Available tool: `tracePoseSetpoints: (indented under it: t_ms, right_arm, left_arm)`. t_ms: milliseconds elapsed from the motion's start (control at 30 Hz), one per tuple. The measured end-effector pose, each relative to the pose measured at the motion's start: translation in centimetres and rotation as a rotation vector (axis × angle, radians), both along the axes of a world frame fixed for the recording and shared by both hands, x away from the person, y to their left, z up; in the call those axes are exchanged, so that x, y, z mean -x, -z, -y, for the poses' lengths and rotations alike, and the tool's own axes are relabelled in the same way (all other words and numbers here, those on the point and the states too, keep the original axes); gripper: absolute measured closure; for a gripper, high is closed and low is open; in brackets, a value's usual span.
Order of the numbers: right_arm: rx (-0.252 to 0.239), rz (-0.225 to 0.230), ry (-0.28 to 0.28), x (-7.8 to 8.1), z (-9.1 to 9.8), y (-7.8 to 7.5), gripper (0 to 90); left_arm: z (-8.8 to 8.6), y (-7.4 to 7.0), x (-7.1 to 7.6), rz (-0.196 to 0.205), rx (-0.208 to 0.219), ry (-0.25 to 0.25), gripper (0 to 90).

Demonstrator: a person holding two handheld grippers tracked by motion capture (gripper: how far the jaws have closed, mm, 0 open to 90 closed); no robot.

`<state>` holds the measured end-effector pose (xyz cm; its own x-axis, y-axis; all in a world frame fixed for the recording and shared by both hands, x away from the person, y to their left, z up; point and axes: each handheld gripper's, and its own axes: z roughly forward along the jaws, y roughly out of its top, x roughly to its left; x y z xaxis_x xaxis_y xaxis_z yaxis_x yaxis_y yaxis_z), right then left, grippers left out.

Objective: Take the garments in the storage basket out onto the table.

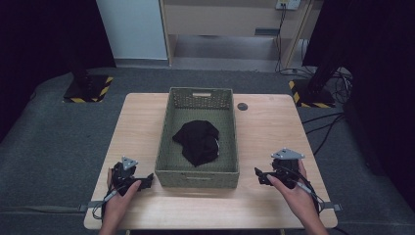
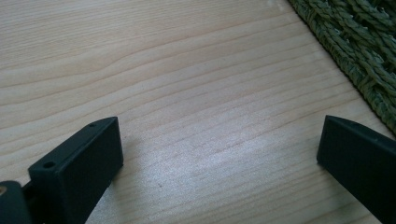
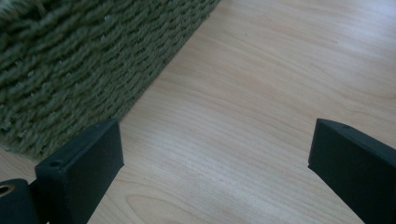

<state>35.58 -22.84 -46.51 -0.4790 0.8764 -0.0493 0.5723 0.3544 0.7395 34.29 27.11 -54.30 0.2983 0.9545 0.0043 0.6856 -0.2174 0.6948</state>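
Black cloth (image 1: 196, 141) lies in the basket (image 1: 169, 125) (woven), flanked by left claw (image 1: 146, 180) and right claw (image 1: 260, 174), both spread wide, empty.

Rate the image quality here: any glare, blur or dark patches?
High view: dim, its upper corners nearly black, the cloth a detailless dark mass. Left gripper view: soft sheen on the table. Right gripper view: basket weave blurred at top left.

The light wood desk (image 1: 264, 142) holds a green woven basket (image 1: 169, 132) in the middle and a small dark disc (image 1: 242, 106) at 1 o'clock.
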Motion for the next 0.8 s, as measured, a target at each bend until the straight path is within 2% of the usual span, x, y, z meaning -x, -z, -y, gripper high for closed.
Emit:
tracePoseSetpoints:
  t_ms: [567,800]
  right_arm:
    - [0.004,0.026,-0.015,0.0,-0.7,-3.2,2.9]
    - [-0.001,0.025,-0.020,-0.2,-1.1,-4.1,2.9]
  left_arm:
    - [0.0,0.0,0.0,0.000,0.000,0.000,0.0]
    - [0.0,0.0,0.0,0.000,0.000,0.000,0.0]
